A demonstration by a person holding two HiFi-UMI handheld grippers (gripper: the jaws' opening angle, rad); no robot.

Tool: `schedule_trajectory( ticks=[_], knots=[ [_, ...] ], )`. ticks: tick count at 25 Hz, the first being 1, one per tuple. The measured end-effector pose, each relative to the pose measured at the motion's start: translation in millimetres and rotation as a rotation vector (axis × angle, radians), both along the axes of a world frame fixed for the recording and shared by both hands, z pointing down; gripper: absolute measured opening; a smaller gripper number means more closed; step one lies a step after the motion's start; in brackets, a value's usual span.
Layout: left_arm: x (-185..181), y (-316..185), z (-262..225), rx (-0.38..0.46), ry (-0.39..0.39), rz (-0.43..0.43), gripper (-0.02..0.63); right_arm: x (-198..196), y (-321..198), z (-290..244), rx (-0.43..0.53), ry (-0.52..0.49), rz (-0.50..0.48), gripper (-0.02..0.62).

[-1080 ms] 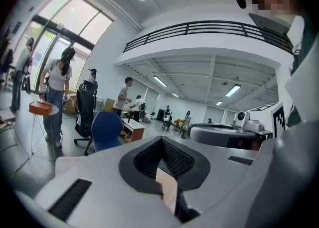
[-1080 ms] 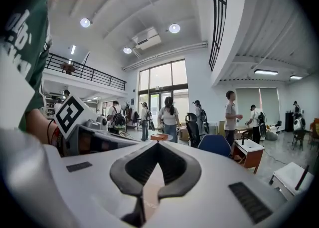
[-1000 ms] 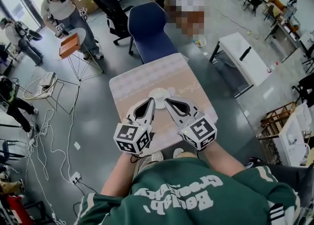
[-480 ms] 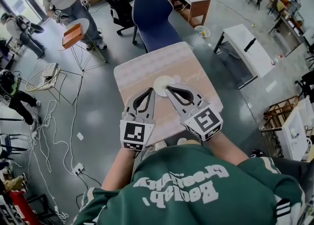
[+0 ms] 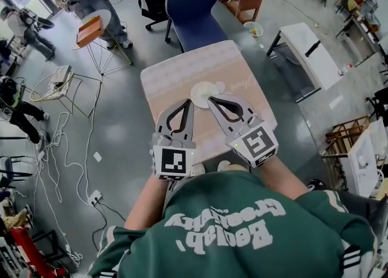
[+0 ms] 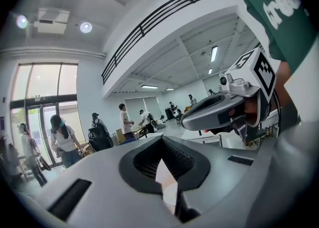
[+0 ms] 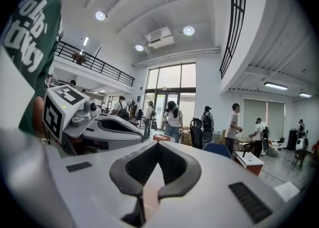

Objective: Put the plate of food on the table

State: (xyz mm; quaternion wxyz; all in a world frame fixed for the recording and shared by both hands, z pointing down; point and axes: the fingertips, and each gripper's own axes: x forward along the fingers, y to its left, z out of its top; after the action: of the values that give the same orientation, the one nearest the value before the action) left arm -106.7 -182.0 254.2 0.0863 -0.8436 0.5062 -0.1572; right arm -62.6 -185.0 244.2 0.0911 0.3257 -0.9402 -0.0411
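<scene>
We hold the left gripper (image 5: 186, 103) above the table (image 5: 170, 76) with its jaws together and nothing between them. The plate (image 5: 203, 92) lies on the table just ahead of both sets of jaw tips. The right gripper (image 5: 212, 99) has its jaws together and empty, with the tips at the plate's near edge.

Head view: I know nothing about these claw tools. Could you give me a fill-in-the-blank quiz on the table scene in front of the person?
1. The white plate lies on the ____.
2. Beyond the table stands a chair whose colour is ____.
3. The left gripper and the right gripper hold nothing, and the jaws of each are ____.

Missing words: table; blue; shut
</scene>
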Motion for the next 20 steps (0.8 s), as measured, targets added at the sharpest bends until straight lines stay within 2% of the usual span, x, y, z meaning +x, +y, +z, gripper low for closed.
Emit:
schedule_trajectory(
  ticks=[20],
  knots=[
    [11.7,9.6,-2.7,0.033,-0.014,0.029,0.009,2.8,12.8,7.2,-0.010,-0.015,0.018,0.015]
  ],
)
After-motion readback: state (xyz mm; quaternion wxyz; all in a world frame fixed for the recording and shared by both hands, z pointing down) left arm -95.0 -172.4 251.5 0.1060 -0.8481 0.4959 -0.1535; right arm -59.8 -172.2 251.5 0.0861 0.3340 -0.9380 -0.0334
